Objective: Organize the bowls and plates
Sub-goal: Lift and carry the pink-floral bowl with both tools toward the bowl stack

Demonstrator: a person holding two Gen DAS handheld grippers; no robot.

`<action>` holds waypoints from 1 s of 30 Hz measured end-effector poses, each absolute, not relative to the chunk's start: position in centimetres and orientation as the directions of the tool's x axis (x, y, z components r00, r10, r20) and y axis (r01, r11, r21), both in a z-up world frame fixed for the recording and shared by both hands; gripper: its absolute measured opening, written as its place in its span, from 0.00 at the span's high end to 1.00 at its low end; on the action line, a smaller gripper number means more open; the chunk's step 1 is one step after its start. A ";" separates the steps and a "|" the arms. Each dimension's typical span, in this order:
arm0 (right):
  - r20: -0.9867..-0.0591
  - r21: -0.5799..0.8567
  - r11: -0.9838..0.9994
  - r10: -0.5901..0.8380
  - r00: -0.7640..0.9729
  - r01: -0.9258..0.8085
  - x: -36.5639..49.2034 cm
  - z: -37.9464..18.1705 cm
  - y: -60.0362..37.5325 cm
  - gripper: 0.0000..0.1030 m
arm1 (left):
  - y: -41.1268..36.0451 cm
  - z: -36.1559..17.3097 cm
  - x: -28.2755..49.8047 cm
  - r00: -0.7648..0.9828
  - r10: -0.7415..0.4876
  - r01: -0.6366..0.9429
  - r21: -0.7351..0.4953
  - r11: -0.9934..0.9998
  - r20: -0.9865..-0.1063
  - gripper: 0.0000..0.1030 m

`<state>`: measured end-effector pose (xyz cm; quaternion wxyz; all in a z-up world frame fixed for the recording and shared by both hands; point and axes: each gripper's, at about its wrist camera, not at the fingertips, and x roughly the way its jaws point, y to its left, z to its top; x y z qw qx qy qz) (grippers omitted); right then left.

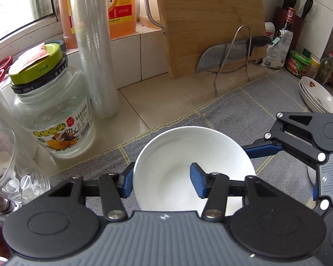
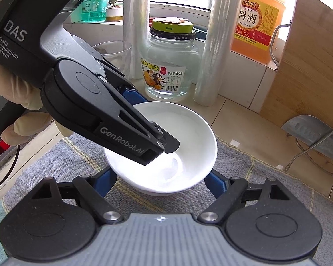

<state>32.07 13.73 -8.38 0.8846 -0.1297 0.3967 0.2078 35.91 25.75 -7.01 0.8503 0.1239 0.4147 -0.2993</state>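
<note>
Now | left claw [image 1: 162,182] tilted down, clamped on bowl [image 1: 184,155] rim; right claw [image 2: 159,181] straddles bowl, apart

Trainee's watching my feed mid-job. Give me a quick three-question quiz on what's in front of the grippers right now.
1. True or false: the left gripper pinches the white bowl by its rim, with one finger inside the bowl.
2. What rests in front of the wooden cutting board? A) cleaver B) ladle C) whisk
3. Fill in: the glass jar has a ___ lid.

Key: 1 true; 2 A; 3 green.
</note>
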 end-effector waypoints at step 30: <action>-0.735 -0.064 0.877 0.281 0.617 -0.476 22.9 -3.8 6.8 0.14 | 18.6 -2.7 27.1 0.500 -0.426 0.652 0.004 0.758 -0.753 0.51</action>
